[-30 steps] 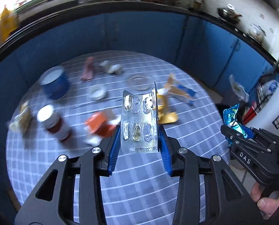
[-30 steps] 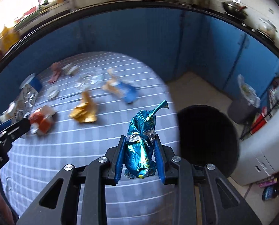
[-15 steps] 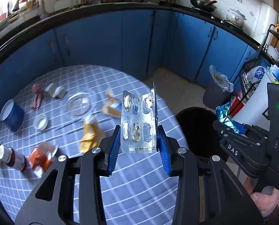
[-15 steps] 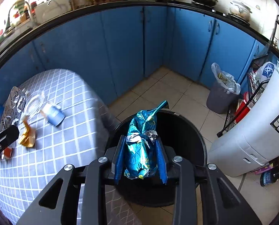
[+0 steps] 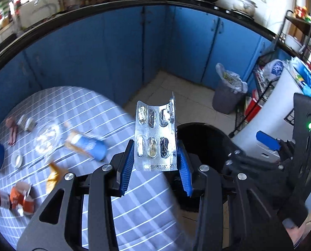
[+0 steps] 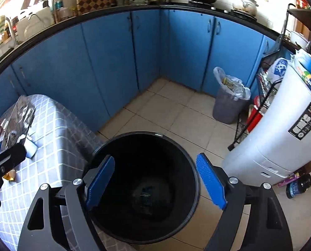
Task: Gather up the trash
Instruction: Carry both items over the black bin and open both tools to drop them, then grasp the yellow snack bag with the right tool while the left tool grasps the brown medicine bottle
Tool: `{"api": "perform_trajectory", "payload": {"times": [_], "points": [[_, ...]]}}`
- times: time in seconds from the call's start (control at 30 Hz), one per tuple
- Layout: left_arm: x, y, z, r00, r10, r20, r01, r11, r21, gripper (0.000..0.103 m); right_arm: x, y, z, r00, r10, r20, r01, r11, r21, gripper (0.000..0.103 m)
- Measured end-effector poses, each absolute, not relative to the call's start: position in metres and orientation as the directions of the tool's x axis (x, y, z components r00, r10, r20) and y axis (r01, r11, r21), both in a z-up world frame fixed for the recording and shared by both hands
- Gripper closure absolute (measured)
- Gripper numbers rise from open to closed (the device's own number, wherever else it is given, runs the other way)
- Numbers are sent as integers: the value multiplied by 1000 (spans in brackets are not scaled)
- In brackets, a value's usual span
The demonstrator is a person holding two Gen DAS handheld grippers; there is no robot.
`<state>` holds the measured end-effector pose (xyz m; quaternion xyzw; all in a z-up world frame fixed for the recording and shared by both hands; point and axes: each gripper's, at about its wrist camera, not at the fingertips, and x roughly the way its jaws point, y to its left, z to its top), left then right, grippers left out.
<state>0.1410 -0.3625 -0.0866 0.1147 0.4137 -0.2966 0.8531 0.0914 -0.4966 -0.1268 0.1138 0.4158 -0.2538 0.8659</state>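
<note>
Holding a blister pack [image 5: 155, 138] upright by its 2 side edges, the left gripper [image 5: 155, 167] grasps it near the black bin [image 5: 209, 133]. Thin foil looks light and bendable, so edge hold suits. Right gripper [image 6: 155, 179] is opening, empty, over the bin.

A checked tablecloth [image 5: 134, 205] carries scattered wrappers [image 5: 86, 146] and a jar [image 5: 0, 196]; a black bin [image 6: 145, 188] stands on the tiled floor [image 6: 165, 108].
</note>
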Motion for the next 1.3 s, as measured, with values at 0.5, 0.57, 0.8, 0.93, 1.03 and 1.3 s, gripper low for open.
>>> {"api": "perform_trajectory", "payload": {"times": [0.5, 0.57, 0.8, 0.93, 1.03, 1.3], "points": [[148, -400, -90, 468, -434, -770, 634, 772, -49, 22, 80, -516, -135, 500, -341, -796, 579, 815, 14, 25], [150, -389, -90, 475, -422, -772, 618, 784, -48, 22, 81, -509, -133, 514, -330, -792, 568, 823, 27, 24], [157, -322, -81, 544, -359, -759, 519, 854, -32, 22, 95, -456, -119, 581, -277, -765, 475, 879, 43, 25], [156, -277, -75, 597, -305, -742, 449, 893, -6, 22, 105, -418, -110, 613, -234, -755, 404, 914, 45, 25], [155, -238, -70, 624, -272, -733, 393, 920, -7, 22, 111, -388, -103, 634, -209, -745, 358, 933, 44, 24], [146, -139, -67, 669, -165, -725, 246, 969, 7, 22, 122, -318, -90, 666, -147, -731, 252, 967, 35, 25]]}}
